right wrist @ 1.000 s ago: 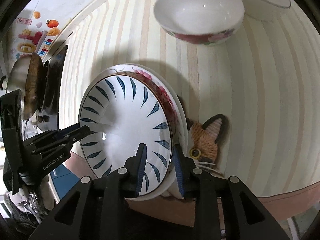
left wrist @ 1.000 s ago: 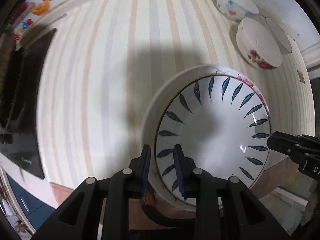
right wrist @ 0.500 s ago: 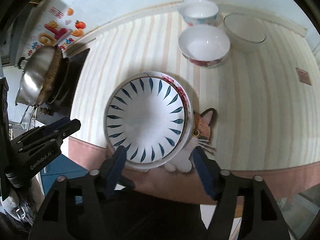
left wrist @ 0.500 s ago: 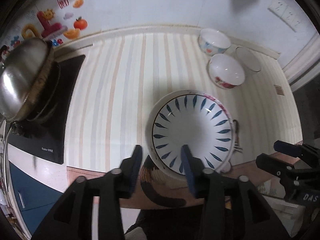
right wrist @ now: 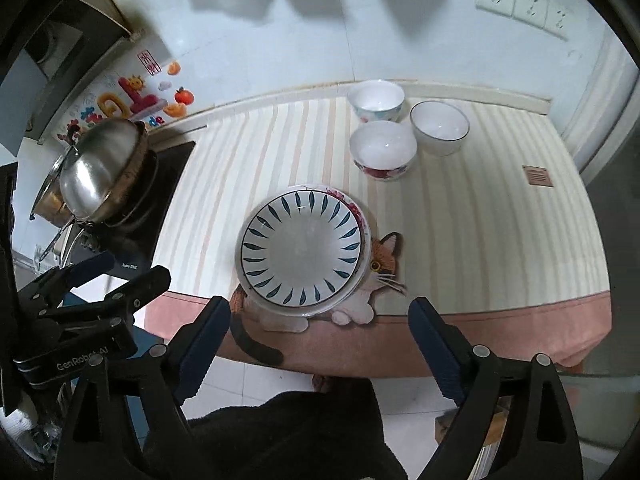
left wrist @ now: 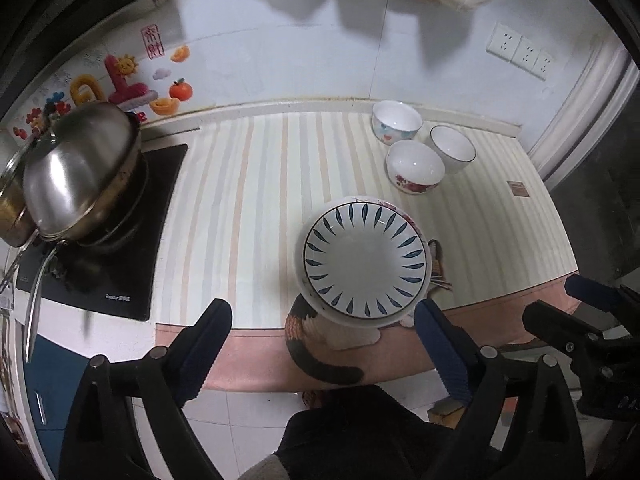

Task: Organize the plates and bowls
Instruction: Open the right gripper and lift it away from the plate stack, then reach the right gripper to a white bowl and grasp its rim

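Note:
A white plate with blue leaf marks (left wrist: 364, 266) (right wrist: 300, 256) lies on top of a plate with a floral rim (left wrist: 400, 210) (right wrist: 356, 212) near the counter's front edge. Three bowls stand at the back right: a patterned one (left wrist: 396, 120) (right wrist: 376, 98), a red-flowered one (left wrist: 414, 164) (right wrist: 382, 148) and a dark-rimmed one (left wrist: 452, 148) (right wrist: 438, 124). My left gripper (left wrist: 322, 312) and right gripper (right wrist: 320, 308) hang high above the stack. Both sets of jaws are opening wide, with nothing between them. Each gripper also shows in the other's view.
A steel pot with a lid (left wrist: 80, 172) sits on a black induction cooktop (left wrist: 120, 280) at the left. A cat-shaped mat (right wrist: 384, 256) lies under the plate stack. The striped cloth (left wrist: 248, 200) covers the counter up to the wall. A small brown tag (right wrist: 538, 176) lies at the right.
Both grippers let go of the plate stack's rim, opened wide, and rose up and back from it. The stack stays on the cat mat.

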`<control>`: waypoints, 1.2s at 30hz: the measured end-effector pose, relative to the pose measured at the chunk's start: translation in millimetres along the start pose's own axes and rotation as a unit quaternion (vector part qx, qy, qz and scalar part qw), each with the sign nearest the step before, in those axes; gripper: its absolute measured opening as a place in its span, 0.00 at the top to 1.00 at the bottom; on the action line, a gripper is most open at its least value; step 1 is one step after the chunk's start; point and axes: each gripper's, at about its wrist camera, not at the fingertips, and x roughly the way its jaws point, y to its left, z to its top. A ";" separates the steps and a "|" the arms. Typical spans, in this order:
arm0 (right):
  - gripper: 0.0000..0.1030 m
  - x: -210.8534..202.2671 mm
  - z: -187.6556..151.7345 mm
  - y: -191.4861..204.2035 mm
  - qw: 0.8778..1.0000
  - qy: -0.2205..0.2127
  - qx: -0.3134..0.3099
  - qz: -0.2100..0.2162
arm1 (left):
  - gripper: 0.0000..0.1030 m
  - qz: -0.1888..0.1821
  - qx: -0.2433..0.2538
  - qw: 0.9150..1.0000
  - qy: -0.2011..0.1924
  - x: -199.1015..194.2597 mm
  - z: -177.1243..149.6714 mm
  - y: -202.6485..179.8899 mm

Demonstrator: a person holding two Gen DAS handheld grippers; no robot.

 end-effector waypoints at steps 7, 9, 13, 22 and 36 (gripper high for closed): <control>0.08 -42.5 -30.3 17.2 1.000 -0.029 0.002 0.002 | 0.09 -0.003 0.002 1.000 -0.017 -32.3 -19.3 2.5; 0.08 -50.9 -36.0 20.1 0.999 -0.036 0.003 0.001 | 0.09 -0.006 0.002 1.000 -0.021 -38.4 -22.6 1.8; 0.08 -58.2 -40.9 20.7 0.999 -0.040 0.008 0.003 | 0.09 -0.006 0.001 1.000 -0.024 -42.0 -22.0 -0.8; 0.07 -37.7 -17.7 -7.6 0.999 -0.038 0.027 0.025 | 0.03 -0.005 -0.007 0.999 -0.036 -22.5 12.6 -10.3; 0.07 93.0 108.6 -115.1 0.990 -0.008 0.089 0.113 | 0.03 -0.009 -0.034 0.999 0.031 149.6 153.1 -44.3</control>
